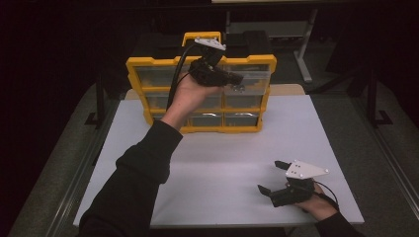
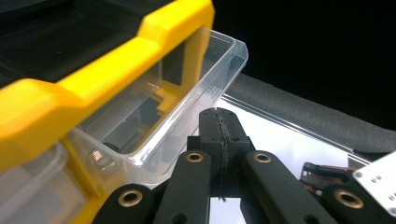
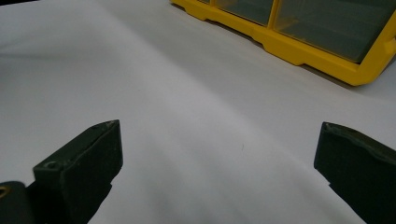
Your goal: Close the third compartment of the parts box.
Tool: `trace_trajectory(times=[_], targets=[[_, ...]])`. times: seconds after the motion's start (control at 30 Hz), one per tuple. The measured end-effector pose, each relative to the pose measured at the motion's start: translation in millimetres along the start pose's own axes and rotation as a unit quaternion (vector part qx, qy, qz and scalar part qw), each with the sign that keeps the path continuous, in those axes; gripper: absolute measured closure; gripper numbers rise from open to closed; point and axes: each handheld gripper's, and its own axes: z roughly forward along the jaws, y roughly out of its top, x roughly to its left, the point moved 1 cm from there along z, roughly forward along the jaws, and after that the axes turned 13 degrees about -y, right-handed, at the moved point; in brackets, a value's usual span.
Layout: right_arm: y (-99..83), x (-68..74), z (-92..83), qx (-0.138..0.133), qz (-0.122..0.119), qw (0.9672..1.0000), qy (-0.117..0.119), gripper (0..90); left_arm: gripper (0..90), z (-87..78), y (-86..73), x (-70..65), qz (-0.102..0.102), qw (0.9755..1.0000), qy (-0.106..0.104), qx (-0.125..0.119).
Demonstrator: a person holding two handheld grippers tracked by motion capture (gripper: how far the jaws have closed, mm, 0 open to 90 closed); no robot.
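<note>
Yellow frame: the drawer cabinet point(image 1: 200, 94) stands upright at the far middle of the white tabletop point(image 1: 222, 163), with rows of clear drawers in its front.
Drawer in hand: one clear plastic drawer point(image 2: 187, 107) of the top row, right column, is pulled partly out of the frame; in the left gripper view its open top and front wall jut past the yellow edge.
Left gripper: the left gripper point(image 1: 236, 79) is raised in front of the top row, jaws fully together with nothing between them, tips just beside the drawer's front wall; contact cannot be told.
Right gripper: the right gripper point(image 1: 272, 177) rests on the near right of the tabletop, well apart from the cabinet, jaws wide and holding nothing.
Handling, judged: the drawer looks light, thin-walled and stiff, with a smooth, slippery surface; a hard pinch could crack or flex it.
Grip point, judged: take the front lip or top rim of the front wall, and move it straight along its slide; a skewed pull may jam it or tip the light cabinet.
Contents: a small metal part, perhaps a nut point(image 2: 97, 154), lies low at the drawer's bottom; what the other drawers hold is too dim to tell.
</note>
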Motion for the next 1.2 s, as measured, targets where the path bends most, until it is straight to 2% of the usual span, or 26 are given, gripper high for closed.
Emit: trace_trajectory(times=[0.6,0.8,0.87,0.93,0.97,1.07,1.2], targets=[[0.5,0.7,-0.1,-0.003,-0.005,1.0,0.0,0.7,89.9,4.2,2.7,15.6,-0.013,0.999,0.037,-0.022],[0.7,0.8,-0.6,-0.002,-0.005,1.0,-0.001,0.7,89.7,1.9,-0.5,16.1,-0.012,0.9991,0.03,-0.029],[0.7,1.2,-0.6,-0.001,-0.004,1.0,0.0,0.7,89.7,-1.6,-3.3,15.6,-0.012,0.9992,0.019,-0.033],[0.9,1.8,-0.5,-0.001,-0.004,1.0,0.0,0.7,88.9,-4.8,-7.4,14.0,-0.013,0.9992,0.017,-0.034],[0.9,2.1,-0.5,0.0,-0.004,1.0,0.001,0.7,86.8,-6.8,-10.3,13.1,-0.012,0.9995,0.013,-0.027],[0.9,2.8,-0.3,0.0,-0.006,1.0,-0.001,0.7,81.1,-10.5,-17.9,8.4,-0.013,0.9995,0.008,-0.026],[1.4,3.1,0.0,-0.002,-0.008,1.0,0.0,0.7,73.5,-18.4,-29.1,1.9,-0.005,0.9998,0.002,-0.018]])
